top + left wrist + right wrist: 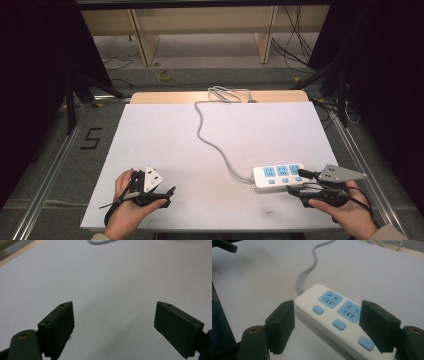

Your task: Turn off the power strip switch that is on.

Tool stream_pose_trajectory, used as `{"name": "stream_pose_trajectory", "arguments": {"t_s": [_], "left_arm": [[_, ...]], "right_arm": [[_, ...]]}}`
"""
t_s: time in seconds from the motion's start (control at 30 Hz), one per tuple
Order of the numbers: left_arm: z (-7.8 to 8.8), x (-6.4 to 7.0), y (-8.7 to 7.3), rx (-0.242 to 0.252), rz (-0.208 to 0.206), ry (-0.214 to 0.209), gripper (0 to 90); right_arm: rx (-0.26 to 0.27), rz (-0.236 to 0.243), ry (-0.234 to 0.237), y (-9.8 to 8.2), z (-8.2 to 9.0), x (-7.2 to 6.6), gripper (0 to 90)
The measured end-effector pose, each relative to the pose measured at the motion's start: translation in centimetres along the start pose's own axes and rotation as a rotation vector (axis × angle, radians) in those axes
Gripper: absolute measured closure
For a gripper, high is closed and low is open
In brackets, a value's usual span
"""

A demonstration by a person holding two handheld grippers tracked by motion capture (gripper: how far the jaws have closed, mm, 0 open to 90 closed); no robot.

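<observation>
White glossy oblong power strip (337,320), blue sockets, sits between your right gripper (327,326)'s spread matte-black pads, untouched; your left gripper (113,325) gapes empty.

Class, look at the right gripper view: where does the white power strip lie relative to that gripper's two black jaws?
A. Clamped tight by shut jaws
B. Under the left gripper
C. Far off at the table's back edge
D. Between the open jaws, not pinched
D: the right gripper has its jaws spread either side of the power strip, with gaps showing.
</observation>
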State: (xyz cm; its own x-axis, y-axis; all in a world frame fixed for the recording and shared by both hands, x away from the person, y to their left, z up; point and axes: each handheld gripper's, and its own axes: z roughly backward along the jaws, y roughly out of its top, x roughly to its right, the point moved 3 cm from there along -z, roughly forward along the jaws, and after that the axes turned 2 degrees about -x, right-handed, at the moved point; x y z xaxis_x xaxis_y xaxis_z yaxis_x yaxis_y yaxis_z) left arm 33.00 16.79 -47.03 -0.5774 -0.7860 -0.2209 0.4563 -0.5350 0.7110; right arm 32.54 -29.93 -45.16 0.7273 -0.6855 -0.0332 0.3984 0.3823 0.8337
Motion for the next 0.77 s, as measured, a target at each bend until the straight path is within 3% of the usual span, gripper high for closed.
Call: {"name": "stream_pose_trajectory", "arguments": {"t_s": [0.77], "left_arm": [[-0.13,0.13,0.15,0.0,0.001,-0.009,16.1]], "right_arm": [[0.002,-0.01,-0.008,-0.28,0.01,0.23,26.7]]}}
